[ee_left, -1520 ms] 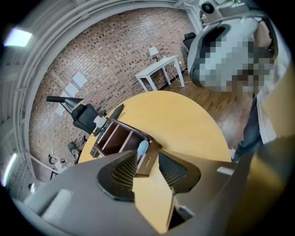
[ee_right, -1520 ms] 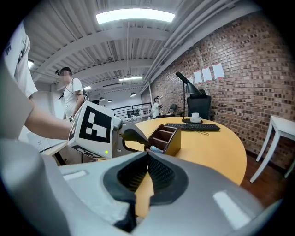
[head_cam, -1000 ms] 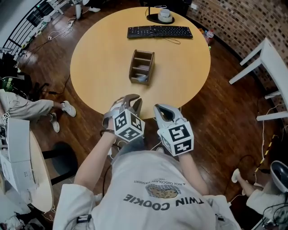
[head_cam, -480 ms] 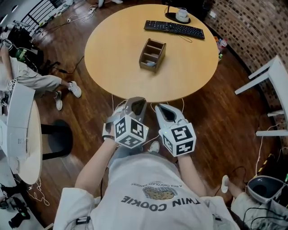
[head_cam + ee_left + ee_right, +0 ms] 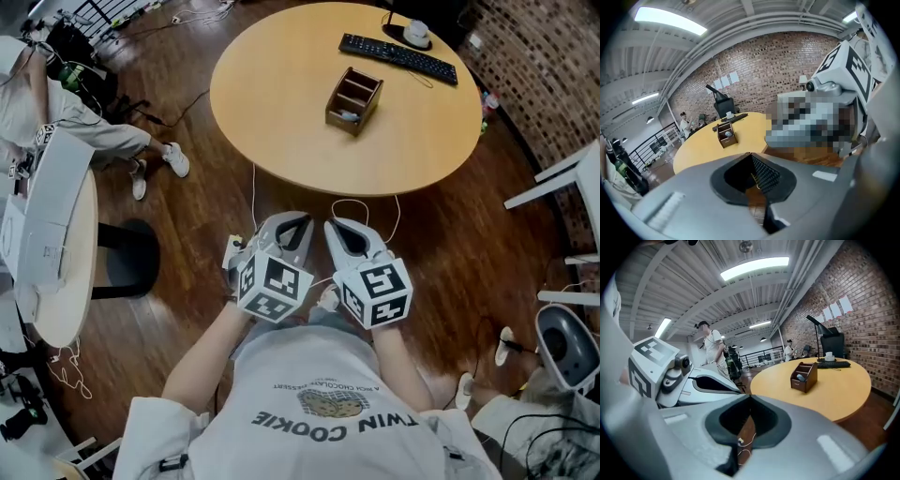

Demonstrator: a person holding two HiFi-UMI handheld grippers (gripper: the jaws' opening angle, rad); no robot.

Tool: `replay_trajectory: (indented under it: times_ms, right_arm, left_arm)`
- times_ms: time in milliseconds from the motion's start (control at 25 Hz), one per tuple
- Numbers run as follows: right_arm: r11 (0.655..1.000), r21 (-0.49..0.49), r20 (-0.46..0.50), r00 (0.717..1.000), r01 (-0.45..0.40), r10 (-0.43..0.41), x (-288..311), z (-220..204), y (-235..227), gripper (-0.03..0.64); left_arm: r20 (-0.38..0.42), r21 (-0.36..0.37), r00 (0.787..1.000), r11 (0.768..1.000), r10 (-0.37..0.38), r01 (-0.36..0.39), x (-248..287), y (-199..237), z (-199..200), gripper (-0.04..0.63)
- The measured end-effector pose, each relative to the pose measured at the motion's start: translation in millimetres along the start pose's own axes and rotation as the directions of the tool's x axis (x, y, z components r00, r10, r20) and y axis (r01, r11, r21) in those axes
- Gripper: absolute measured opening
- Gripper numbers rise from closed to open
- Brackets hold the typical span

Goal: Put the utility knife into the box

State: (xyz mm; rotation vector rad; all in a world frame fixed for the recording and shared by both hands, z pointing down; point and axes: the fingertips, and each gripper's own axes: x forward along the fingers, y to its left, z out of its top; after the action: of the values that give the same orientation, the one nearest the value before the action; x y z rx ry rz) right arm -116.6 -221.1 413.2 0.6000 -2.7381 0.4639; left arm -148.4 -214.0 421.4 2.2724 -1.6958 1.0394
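Note:
The brown wooden box (image 5: 353,99) stands on the round yellow table (image 5: 281,103), and also shows in the left gripper view (image 5: 726,136) and the right gripper view (image 5: 804,376). A pale grey-blue object (image 5: 349,116) lies in its near compartment; whether it is the utility knife I cannot tell. Both grippers are held side by side close to my chest, over the wood floor and well short of the table. The left gripper (image 5: 298,220) (image 5: 751,154) is shut with nothing in it. The right gripper (image 5: 339,228) (image 5: 750,397) is shut and empty too.
A black keyboard (image 5: 398,56) and a white cup (image 5: 415,34) lie at the table's far side. White cables (image 5: 361,211) trail on the floor below the table edge. A white table (image 5: 47,244) and a seated person (image 5: 56,112) are at left, white furniture (image 5: 572,178) at right.
I have backed away from the table: it and the box shifted up and right in the head view. Both grippers now hang over the floor. The left jaws have drawn together.

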Motion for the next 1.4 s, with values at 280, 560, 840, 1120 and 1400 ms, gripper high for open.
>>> replay_trajectory:
  times_ms: [280,560,840,1120,1400]
  right_arm:
    - [1.0,-0.027,0.011,1.0,-0.008,0.009,-17.0,-13.3,51.6,0.002]
    - [0.998,-0.06,0.031,0.999,0.014,-0.012,-63.7,-40.4,109.9,0.002]
    - [0.997,-0.075,0.032,0.999,0.032,-0.03,-110.7,-67.3,157.9,0.002]
    - [0.995,-0.082,0.034,0.998,0.057,-0.054,-147.3,-78.3,185.1,0.002]
    - [0.994,-0.077,0.041,0.997,0.072,-0.069,-184.1,-92.8,192.0,0.002]
  left_arm:
    - [0.051,-0.148,0.997,0.988,0.052,-0.044,-53.5,-14.3,-24.5,0.008]
    - [0.105,-0.251,0.988,0.965,0.11,-0.081,-118.3,-55.6,-52.0,0.008]
    - [0.164,-0.324,0.977,0.943,0.137,-0.078,-168.9,-101.3,-62.9,0.008]
    - [0.197,-0.388,0.969,0.919,0.152,-0.065,-204.5,-128.1,-62.9,0.008]
    - [0.205,-0.417,0.965,0.907,0.164,-0.066,-224.5,-166.5,-60.8,0.008]
